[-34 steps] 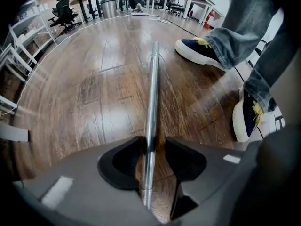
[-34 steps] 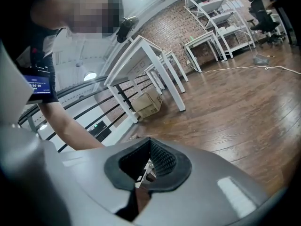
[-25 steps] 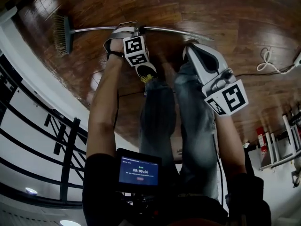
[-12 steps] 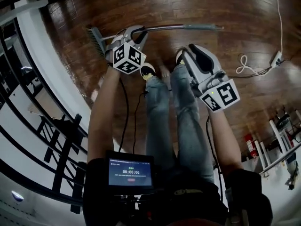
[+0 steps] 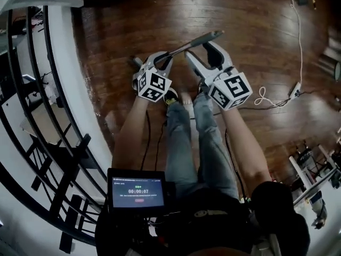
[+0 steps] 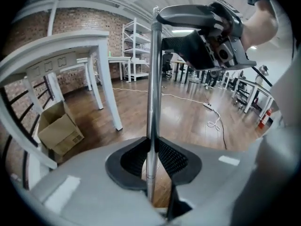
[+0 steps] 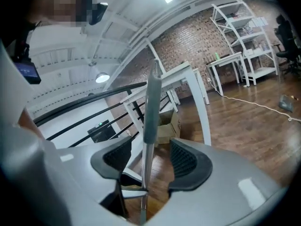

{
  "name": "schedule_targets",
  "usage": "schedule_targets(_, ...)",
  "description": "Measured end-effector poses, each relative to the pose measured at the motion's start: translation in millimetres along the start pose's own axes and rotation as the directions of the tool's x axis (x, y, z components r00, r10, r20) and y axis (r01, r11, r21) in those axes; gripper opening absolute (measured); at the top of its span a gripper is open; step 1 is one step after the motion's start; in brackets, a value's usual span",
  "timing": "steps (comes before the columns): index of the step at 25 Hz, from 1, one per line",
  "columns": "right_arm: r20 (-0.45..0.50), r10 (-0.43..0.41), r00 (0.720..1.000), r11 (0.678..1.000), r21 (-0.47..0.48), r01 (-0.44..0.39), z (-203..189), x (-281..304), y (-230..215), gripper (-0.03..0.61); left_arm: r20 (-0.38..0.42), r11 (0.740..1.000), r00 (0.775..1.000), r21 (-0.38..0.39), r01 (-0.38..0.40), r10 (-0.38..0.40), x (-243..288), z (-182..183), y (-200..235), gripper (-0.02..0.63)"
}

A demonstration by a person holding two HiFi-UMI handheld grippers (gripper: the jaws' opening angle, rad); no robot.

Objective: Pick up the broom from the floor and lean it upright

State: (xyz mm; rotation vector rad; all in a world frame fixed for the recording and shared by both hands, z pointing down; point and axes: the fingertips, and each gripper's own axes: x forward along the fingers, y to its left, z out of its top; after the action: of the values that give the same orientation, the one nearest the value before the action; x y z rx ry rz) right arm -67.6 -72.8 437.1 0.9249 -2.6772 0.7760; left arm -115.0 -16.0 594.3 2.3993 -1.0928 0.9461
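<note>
The broom's metal handle (image 5: 184, 46) slants up off the wooden floor, its grey grip end (image 5: 209, 36) towards the upper right. Its head is mostly hidden behind my left gripper (image 5: 160, 58). That gripper is shut on the bare metal handle (image 6: 151, 102), pads pressed on both sides (image 6: 153, 155). My right gripper (image 5: 201, 51) sits higher up the handle, beside the left one. Its jaws are opening: the handle's grey sleeve (image 7: 151, 105) runs between them with a gap on each side (image 7: 148, 161). The right gripper (image 6: 207, 36) also shows at the top of the left gripper view.
A black stair railing (image 5: 32, 116) and a white ledge run along the left. A white cable and power strip (image 5: 277, 89) lie on the floor at right. A cardboard box (image 6: 59, 128) sits under a white table (image 6: 101, 69). The person's legs (image 5: 181, 121) stand below the grippers.
Both grippers have risen, and the broom has swung from lying across the floor to slanting steeply up. The right gripper has moved in to the handle and its jaws have opened around it.
</note>
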Motion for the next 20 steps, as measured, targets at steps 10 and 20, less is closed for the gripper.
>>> schedule_targets(10, -0.046, 0.236, 0.971, 0.943, -0.232, -0.240, 36, 121, 69, 0.092, 0.019, 0.940, 0.980, -0.286, -0.186, 0.200, -23, 28, 87, 0.094)
schedule_targets(20, -0.055, 0.386, 0.921, 0.905, -0.173, -0.390, 121, 207, -27, 0.092, -0.044, 0.889, 0.949, -0.338, -0.308, 0.312, 44, 103, 201, 0.092)
